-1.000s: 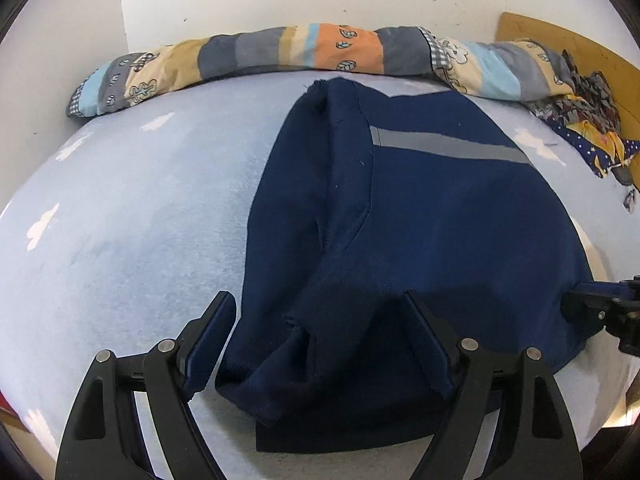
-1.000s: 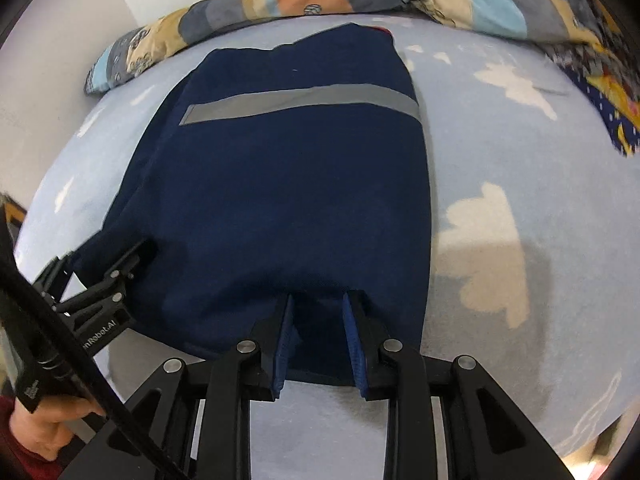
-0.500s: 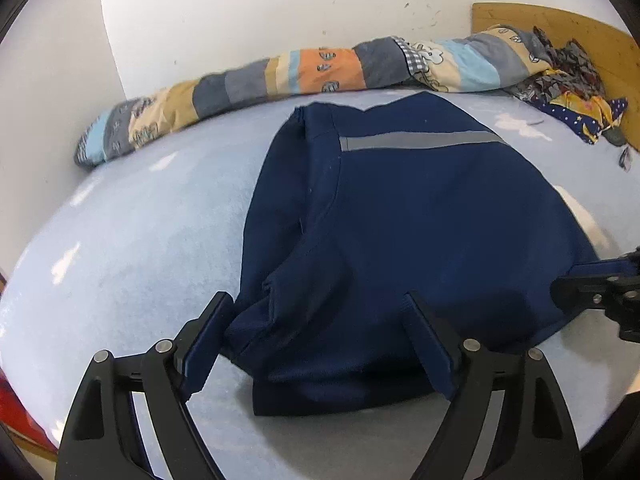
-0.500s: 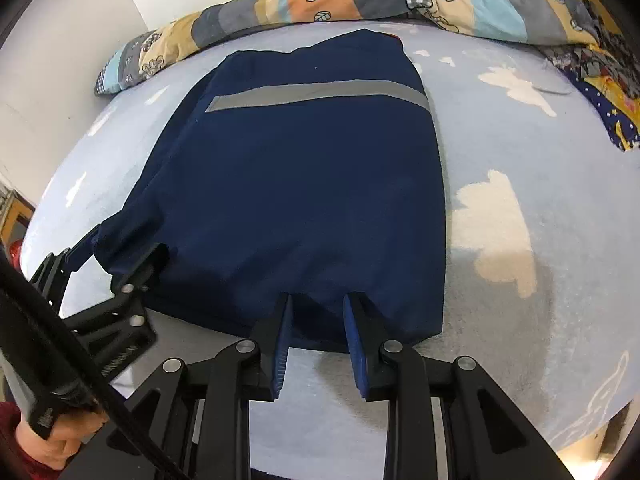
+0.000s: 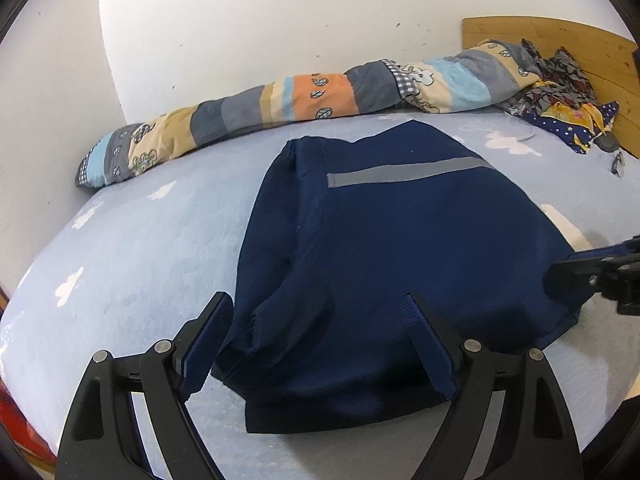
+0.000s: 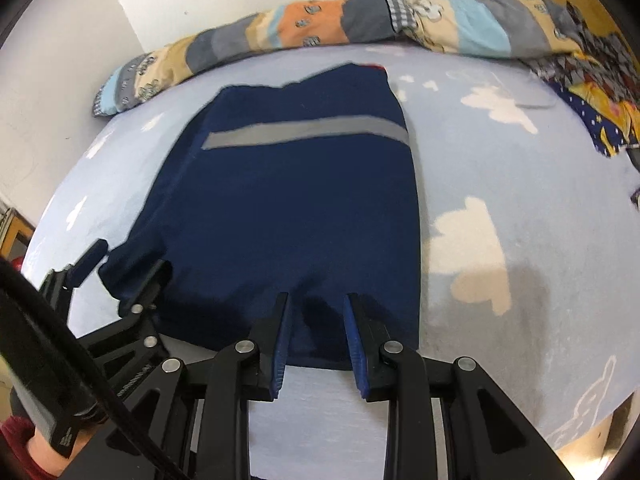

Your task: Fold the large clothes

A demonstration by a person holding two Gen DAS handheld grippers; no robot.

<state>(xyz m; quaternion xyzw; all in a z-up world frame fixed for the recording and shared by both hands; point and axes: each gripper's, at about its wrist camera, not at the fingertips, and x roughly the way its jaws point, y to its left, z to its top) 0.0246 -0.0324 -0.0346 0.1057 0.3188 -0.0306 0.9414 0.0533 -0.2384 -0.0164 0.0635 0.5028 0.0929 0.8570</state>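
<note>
Dark navy knit garment with grey band (image 5: 400, 248) lies flat mid-bed on pale blue cloud-print sheet (image 5: 140, 240), near hem toward grippers.

L gripper (image 5: 320, 336): spread wide, straddles bunched hem corner, no pinch.

R gripper (image 6: 316, 320): jaws part-closed astride hem; grip? cannot tell.

Advice: take both hem corners level, fold toward band. Fabric soft, limp.

Bed (image 5: 132, 248) covered by pale blue sheet with white cloud print. Lying directly on it: 1 navy garment (image 5: 400, 248) with grey horizontal stripe, spread flat near the middle, near hem at the front edge. 1 rolled patchwork quilt (image 5: 304, 98) along the far edge against the wall. 1 heap of patterned fabric (image 5: 560, 96) at far right, by the wooden headboard (image 5: 580, 40).
</note>
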